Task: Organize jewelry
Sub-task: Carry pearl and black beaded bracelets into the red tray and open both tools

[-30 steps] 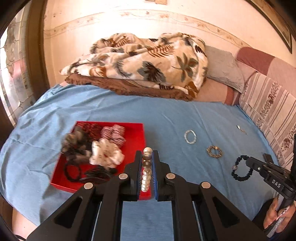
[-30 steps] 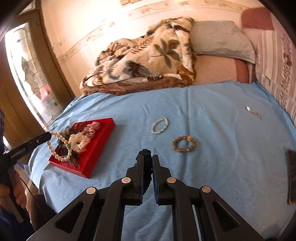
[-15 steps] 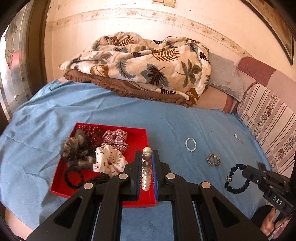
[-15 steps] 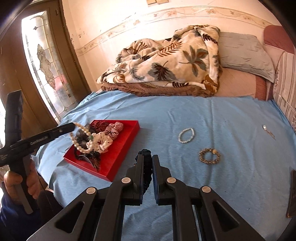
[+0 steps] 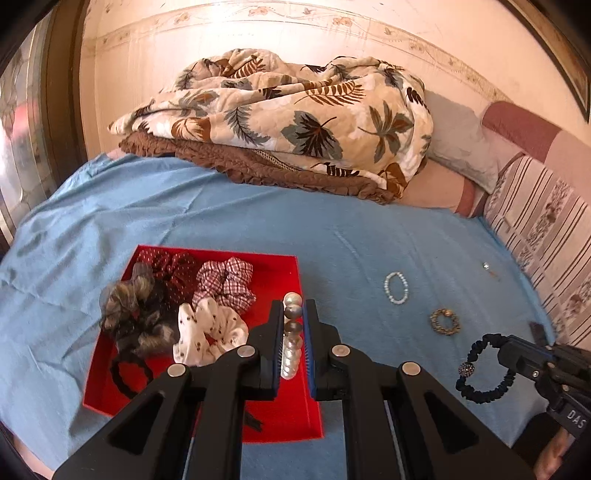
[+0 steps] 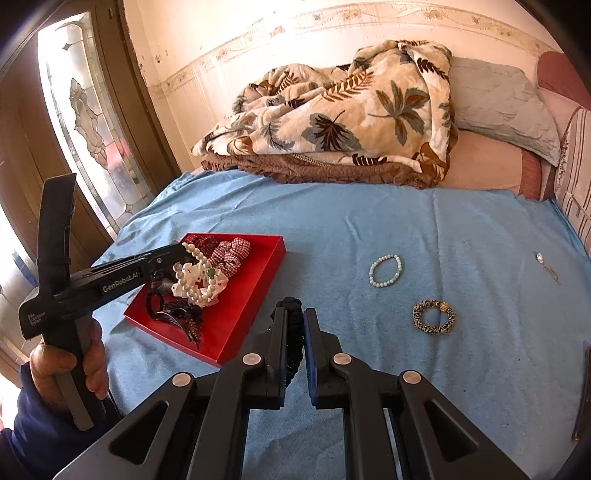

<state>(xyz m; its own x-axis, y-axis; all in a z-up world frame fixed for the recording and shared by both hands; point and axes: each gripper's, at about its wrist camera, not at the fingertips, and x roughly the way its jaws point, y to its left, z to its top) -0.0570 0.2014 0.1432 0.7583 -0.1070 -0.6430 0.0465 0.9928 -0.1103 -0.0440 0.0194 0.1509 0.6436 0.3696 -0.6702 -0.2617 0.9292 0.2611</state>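
Gripping pearls (image 5: 291, 339) in our closed left gripper (image 5: 293, 314) above the tray (image 5: 280, 424), bracelet (image 6: 291, 332) in the right (image 6: 293, 317), we risk loops snagging scrunchies (image 5: 207, 332) below.

Warm daylight entered through the leaded-glass door (image 6: 86, 122) at the left of the right wrist view, where the panes were overexposed to glare. The cream wall (image 5: 258, 33) was washed out to a peach tint. Soft, short shadows lay beside the red tray (image 6: 255, 295) on the blue bedsheet (image 6: 369, 214). Both fisheye views curved straight lines strongly and darkened to black at the corners. Focus was sharp at centre and slightly soft towards the rims.
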